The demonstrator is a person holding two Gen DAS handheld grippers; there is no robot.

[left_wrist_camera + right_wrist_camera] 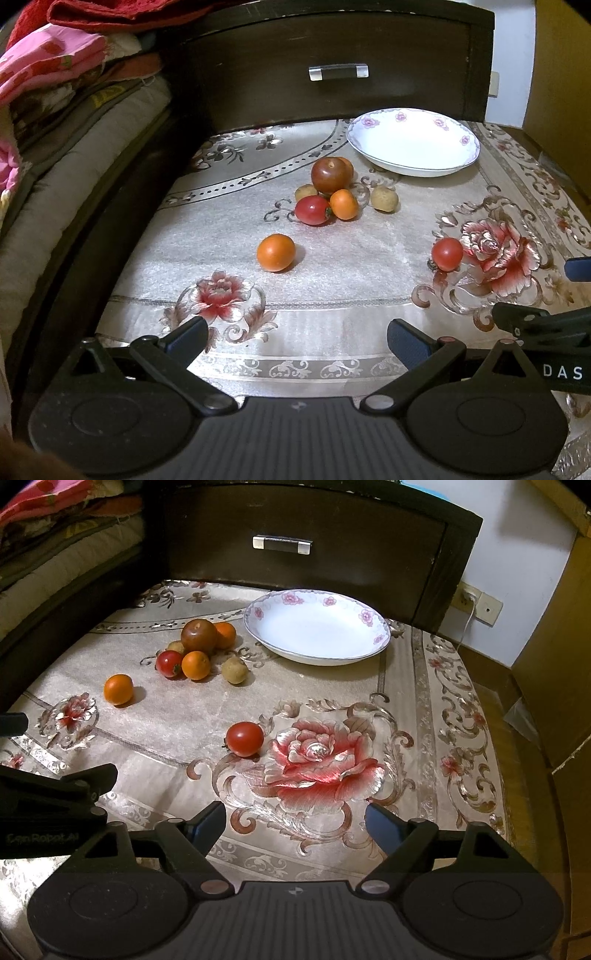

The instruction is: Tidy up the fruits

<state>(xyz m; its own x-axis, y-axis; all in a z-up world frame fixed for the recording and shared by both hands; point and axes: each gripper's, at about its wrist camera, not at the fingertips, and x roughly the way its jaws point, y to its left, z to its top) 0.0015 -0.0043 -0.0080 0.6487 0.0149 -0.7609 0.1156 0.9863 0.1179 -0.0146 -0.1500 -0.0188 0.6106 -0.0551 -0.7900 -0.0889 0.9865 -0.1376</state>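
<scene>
- Both tools, left tool [295, 338] and right tool [295, 821], gape wide, empty.
- Right tool: straddle the near red cherry tomato [244, 738], squeeze gently.
- Carry it to the far white floral-rimmed bowl [258, 607].

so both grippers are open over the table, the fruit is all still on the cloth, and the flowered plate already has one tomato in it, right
Not quite: the flowered plate holds nothing, as the right wrist view shows. The rest stands: the left gripper and right gripper are open, and the fruit, including the lone red tomato and the lone orange fruit, lies on the cloth.
</scene>
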